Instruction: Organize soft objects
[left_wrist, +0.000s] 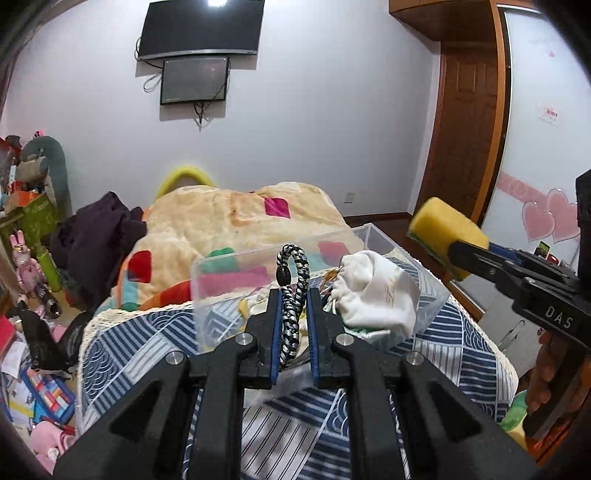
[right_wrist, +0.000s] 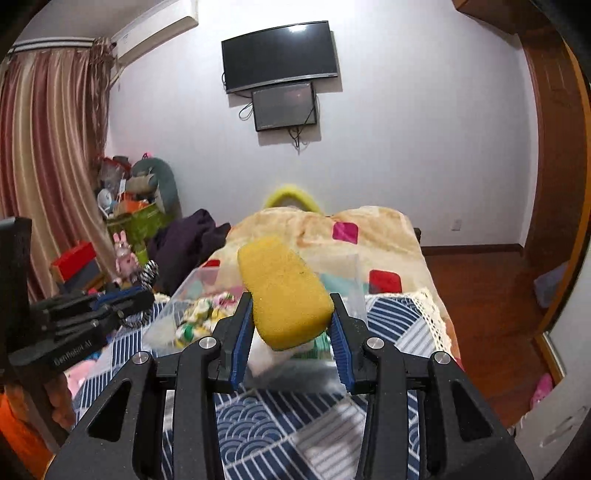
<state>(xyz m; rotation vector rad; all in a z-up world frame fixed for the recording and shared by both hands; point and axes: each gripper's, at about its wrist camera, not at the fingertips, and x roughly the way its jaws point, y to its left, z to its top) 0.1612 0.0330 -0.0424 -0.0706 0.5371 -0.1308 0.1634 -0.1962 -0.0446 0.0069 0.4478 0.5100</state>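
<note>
Carrying two soft things to the clear box (left_wrist: 258, 258).

My left gripper (left_wrist: 292, 314) holds a braided cord (left_wrist: 293, 280), right gripper (right_wrist: 291, 321) a yellow sponge (right_wrist: 284, 291); next I lower both inside.

A clear plastic storage box (left_wrist: 236, 258) sits on the blue-and-white patterned bedspread (left_wrist: 122, 343), with the patchwork fleece blanket (left_wrist: 221, 218) heaped behind it. Inside its right part lies a white drawstring cloth pouch (left_wrist: 376, 291). The braided black-and-white cord loop (left_wrist: 293, 295) stands before the box's near wall, and the yellow rectangular sponge (left_wrist: 447, 229) hangs above and right of the box.
</note>
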